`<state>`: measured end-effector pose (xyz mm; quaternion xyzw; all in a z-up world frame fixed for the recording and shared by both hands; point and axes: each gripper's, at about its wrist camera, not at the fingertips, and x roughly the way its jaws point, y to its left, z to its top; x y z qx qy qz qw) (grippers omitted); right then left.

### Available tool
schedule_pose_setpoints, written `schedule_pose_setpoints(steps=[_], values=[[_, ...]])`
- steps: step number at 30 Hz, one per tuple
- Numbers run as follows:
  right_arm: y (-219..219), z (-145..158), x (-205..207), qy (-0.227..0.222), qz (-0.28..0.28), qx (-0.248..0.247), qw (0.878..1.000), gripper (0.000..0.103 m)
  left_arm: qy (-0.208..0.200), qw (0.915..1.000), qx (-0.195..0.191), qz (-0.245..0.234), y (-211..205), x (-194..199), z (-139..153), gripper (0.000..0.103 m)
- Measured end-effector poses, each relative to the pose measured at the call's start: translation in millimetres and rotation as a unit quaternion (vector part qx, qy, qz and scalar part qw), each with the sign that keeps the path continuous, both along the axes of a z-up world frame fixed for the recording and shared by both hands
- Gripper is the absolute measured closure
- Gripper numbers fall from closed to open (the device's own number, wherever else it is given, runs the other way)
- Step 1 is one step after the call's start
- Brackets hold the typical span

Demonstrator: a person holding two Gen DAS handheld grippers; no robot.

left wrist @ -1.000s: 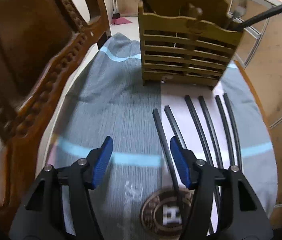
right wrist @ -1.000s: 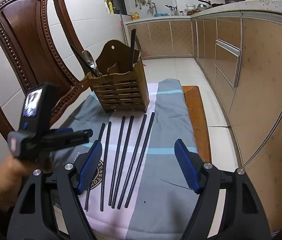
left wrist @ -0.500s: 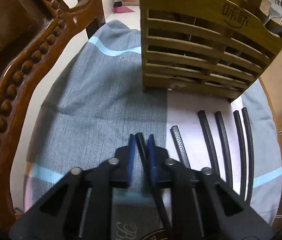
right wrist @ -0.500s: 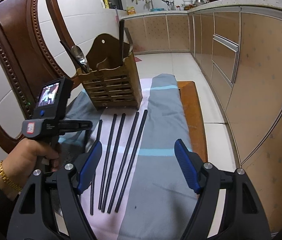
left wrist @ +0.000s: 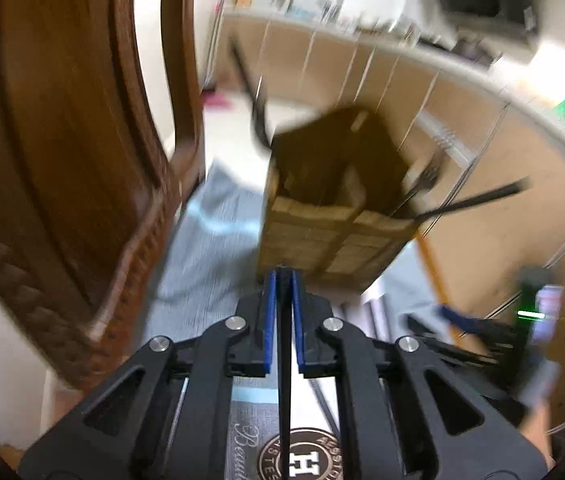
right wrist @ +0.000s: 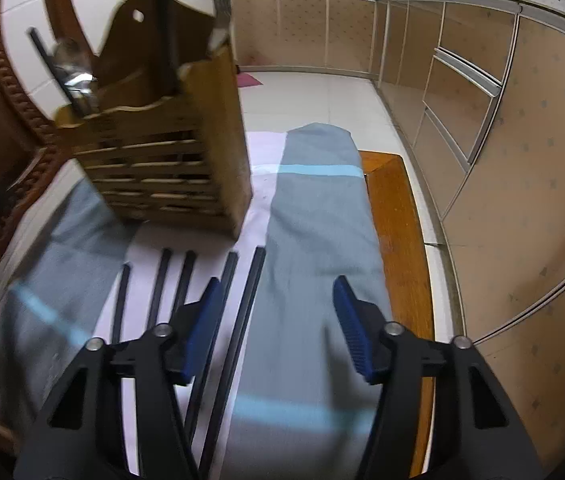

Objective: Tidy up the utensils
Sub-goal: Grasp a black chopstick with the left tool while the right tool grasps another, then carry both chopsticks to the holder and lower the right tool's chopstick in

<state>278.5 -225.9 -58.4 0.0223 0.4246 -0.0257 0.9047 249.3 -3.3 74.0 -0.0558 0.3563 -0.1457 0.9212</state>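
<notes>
- The left tongs are pinched nearly shut on one black chopstick. The stick runs along the line of the tongs, from between the blue pads back toward the camera.
- The holder lies straight ahead of the left tongs and a little above, its open top tilted in this blurred view. A fork and other dark sticks already lean out of it.
- The coming move, I judge, turns on this: the held chopstick points roughly toward the holder, so it must be lifted and tipped tip-down over a compartment. Which compartment is free I cannot tell.
- The right tongs are spread wide and hold nothing. They hover over the grey cloth on the counter.
- Five loose chopsticks lie side by side on the cloth, long axes pointing toward the holder. The rightmost one passes between the right pads, close to the left pad.
- The right hand is nearer the loose ones; the left is nearer the holder's mouth.
- A carved chair stands to the left, close beside the holder.
</notes>
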Motion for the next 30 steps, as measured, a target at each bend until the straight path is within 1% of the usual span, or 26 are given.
schedule_pose_setpoints(steps=[1,4,8,9,11,13,17,21,26,28,30], values=[[0.7,-3.5,7.4,0.006,-0.002,-0.002,1.000,0.054,-0.013,0.9999,-0.002,-0.002,2.3,-9.5,8.5,0.095],[5.4,-14.2,25.7,0.021,-0.002,-0.013,1.000,0.059,-0.049,0.9986,-0.018,-0.012,11.2,-40.6,34.4,0.095],[12.8,-29.5,41.9,0.049,0.002,-0.022,0.999,0.068,-0.076,0.9966,-0.029,-0.016,28.4,-53.4,49.5,0.096],[14.5,-33.4,45.7,0.056,0.002,-0.026,0.998,0.070,-0.080,0.9962,-0.030,-0.017,32.9,-53.0,48.7,0.096],[16.1,-35.1,50.3,0.052,0.000,-0.033,0.998,0.074,-0.087,0.9957,-0.027,-0.017,36.2,-59.1,48.7,0.096],[16.7,-35.8,57.2,0.053,0.001,-0.029,0.998,0.093,-0.088,0.9956,-0.025,-0.017,34.4,-59.5,46.7,0.096],[15.1,-31.1,56.3,0.047,-0.002,-0.008,0.999,0.096,-0.096,0.9951,-0.013,-0.019,30.0,-59.8,40.7,0.096],[13.1,0.2,34.2,0.008,0.001,0.011,1.000,0.096,-0.096,0.9950,-0.010,-0.023,26.1,-59.1,37.1,0.096],[6.6,58.2,-20.8,-0.065,0.014,0.033,0.997,0.096,-0.096,0.9950,-0.008,-0.028,21.2,-59.5,35.2,0.096],[5.9,84.7,-48.0,-0.101,0.021,0.029,0.994,0.096,-0.098,0.9948,-0.005,-0.028,18.4,-61.2,36.5,0.096],[7.1,103.2,-71.5,-0.130,0.022,0.026,0.991,0.096,-0.100,0.9945,-0.004,-0.031,14.7,-63.4,37.7,0.096]])
